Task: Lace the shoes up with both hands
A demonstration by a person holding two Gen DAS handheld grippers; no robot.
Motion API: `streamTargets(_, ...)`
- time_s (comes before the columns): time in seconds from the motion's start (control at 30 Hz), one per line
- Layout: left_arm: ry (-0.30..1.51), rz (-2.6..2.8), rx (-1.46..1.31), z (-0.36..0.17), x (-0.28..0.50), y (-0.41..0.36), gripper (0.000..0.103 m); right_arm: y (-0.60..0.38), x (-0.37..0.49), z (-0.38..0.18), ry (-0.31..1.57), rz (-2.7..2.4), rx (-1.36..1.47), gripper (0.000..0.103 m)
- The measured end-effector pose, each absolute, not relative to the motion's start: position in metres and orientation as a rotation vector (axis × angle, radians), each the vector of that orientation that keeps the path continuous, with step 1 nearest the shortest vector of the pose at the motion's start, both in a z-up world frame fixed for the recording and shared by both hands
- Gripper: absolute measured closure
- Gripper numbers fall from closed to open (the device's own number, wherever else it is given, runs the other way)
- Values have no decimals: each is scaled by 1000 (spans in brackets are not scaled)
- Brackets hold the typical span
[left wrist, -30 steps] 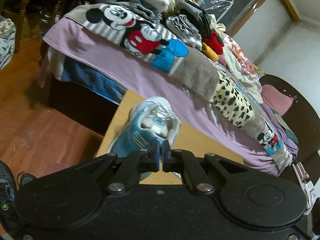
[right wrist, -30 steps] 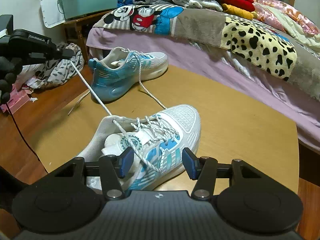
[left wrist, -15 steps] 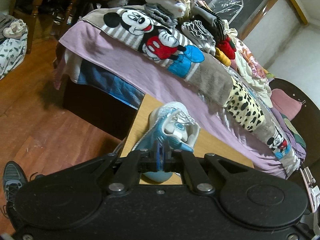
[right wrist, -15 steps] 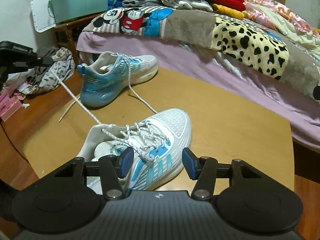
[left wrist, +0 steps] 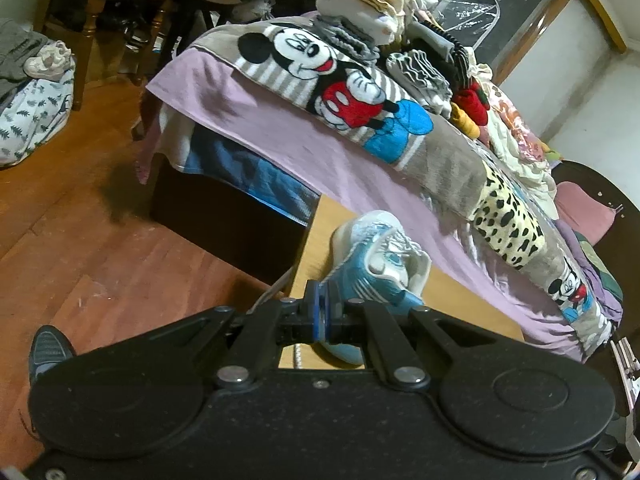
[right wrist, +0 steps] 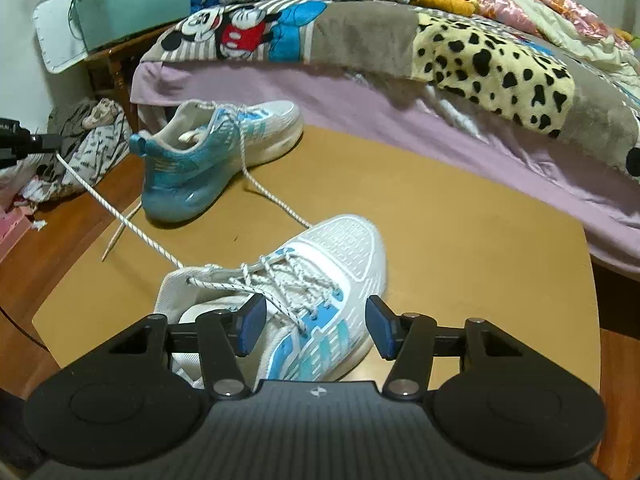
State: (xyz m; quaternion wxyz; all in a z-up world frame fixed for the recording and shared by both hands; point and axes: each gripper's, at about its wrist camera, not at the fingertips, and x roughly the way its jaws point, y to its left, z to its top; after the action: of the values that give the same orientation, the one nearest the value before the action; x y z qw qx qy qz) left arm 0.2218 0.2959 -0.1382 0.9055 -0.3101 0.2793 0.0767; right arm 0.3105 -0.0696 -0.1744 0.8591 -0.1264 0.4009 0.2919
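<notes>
The limp white lace (right wrist: pixel 120 216) (taut now) stays pinched in the closed left gripper (left wrist: pixel 320 316), while the right gripper (right wrist: pixel 312 328), its jaws just widening and empty, suits grabbing its free end.

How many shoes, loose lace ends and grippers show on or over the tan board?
Sneakers: 2, near one, far one
Loose lace ends: 2, taut one, slack one
Grippers: 2, left gripper, right gripper
Total: 6

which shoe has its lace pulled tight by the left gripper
The near shoe, below the right gripper. Its lace runs taut to the shut left gripper; the far shoe's laces lie slack on the board.
</notes>
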Motion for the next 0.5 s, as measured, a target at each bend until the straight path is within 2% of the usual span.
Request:
streamTargets(0.27, 582, 132, -645, -137, 218, 300, 103, -66, 297, -165, 836, 658, -301, 41)
streamTargets(0.5, 615, 10, -608, -131, 218, 278, 103, -87, 295, -150, 788, 662, -166, 39)
